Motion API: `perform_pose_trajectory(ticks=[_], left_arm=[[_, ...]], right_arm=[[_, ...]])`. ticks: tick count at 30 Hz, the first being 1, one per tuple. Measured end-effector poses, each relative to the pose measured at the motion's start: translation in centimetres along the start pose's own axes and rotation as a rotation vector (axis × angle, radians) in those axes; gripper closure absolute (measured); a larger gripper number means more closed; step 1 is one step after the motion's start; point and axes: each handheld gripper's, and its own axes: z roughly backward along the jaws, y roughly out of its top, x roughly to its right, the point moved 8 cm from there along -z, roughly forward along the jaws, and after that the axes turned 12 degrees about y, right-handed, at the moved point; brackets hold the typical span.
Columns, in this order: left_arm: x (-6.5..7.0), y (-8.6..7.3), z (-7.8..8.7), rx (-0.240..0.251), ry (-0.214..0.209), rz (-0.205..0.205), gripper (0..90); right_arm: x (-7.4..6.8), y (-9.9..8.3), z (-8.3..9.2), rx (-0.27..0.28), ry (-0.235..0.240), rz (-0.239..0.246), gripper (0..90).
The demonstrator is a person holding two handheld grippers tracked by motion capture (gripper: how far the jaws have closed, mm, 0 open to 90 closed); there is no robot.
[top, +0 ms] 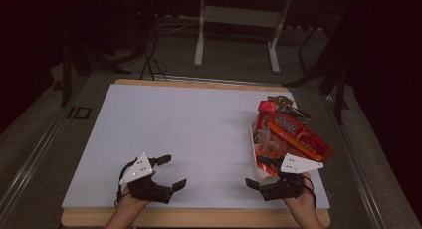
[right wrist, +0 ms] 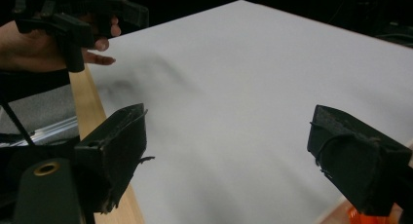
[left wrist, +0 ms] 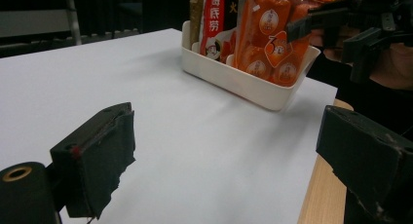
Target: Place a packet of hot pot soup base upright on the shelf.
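Note:
A white bin (top: 253,139) stands at the right side of the white board (top: 189,134), stuffed with orange and red snack packets (top: 297,135) that stick out over its rim. My right gripper (top: 257,174) sits open at the bin's near end, pointing left, nothing between its jaws. My left gripper (top: 172,172) is open too, low over the board's front left, holding nothing. In the left gripper view the bin (left wrist: 243,83) and packets (left wrist: 267,34) stand ahead of the open left gripper (left wrist: 229,156). The right gripper view has its open right gripper (right wrist: 234,151) over bare board (right wrist: 253,78).
The board rests on a wooden table whose front edge (top: 199,218) lies under both hands. Beyond the table are white desk legs (top: 200,35), cables on a grey floor and dark surroundings. The other hand's gripper (right wrist: 73,19) is at the top left of the right gripper view.

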Motion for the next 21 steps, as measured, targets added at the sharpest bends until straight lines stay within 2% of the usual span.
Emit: perform_pose_trajectory(ticks=[7,10,12,21], left_arm=[[0.3,-0.1,-0.1,-0.004,-0.004,-0.013,7.6],[0.3,-0.2,-0.1,-0.006,-0.007,-0.011,7.6],[0.4,-0.2,-0.1,-0.005,-0.008,-0.012,7.6],[0.3,-0.1,0.0,0.004,-0.009,-0.010,7.6]], right_arm=[[-0.2,-0.8,0.7,-0.009,-0.011,-0.019,13.8],[-0.2,-1.0,1.0,-0.013,-0.026,-0.009,13.8],[-0.1,-0.8,1.1,0.004,-0.026,-0.015,13.7],[0.4,-0.8,1.2,0.016,-0.038,-0.022,13.8]])
